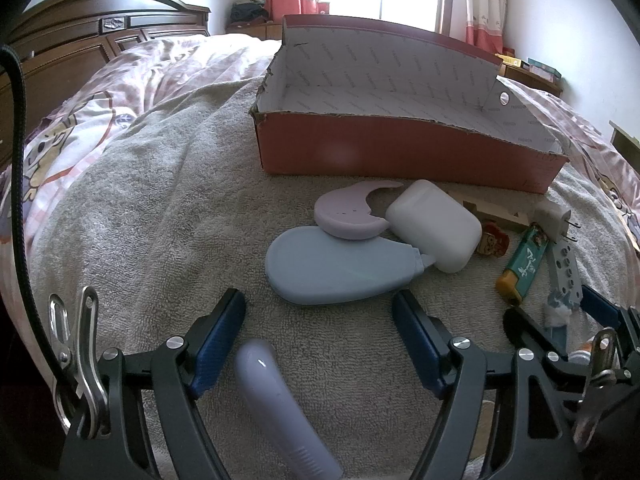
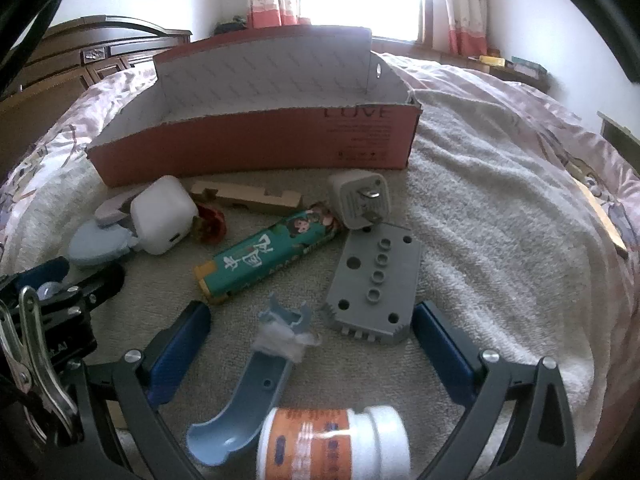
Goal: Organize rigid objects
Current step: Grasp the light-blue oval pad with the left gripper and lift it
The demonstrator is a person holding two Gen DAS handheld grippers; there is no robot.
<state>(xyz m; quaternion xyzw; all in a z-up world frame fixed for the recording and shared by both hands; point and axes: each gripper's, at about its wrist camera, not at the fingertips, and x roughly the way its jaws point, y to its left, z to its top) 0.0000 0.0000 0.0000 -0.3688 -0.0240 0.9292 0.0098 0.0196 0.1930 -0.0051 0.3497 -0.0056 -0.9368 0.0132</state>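
Spread over a bed (image 1: 120, 92) is a grey towel (image 1: 168, 208), on which a red cardboard box (image 1: 400, 152) stands, its interior seen bare as far as it shows. Just before the box, a blue teardrop case (image 1: 332, 268), a lilac curved piece (image 1: 352, 216) resting on it, a white case (image 1: 434, 226), a green lighter (image 2: 272, 254), a white plug adapter (image 2: 360, 200) and a grey perforated plate (image 2: 376, 284) are scattered. The left gripper (image 1: 318, 320) is held wide open above a lilac handle (image 1: 280, 412). The right gripper (image 2: 310, 332) is likewise spread wide around a blue channel piece (image 2: 248, 392) and an orange-labelled bottle (image 2: 332, 444).
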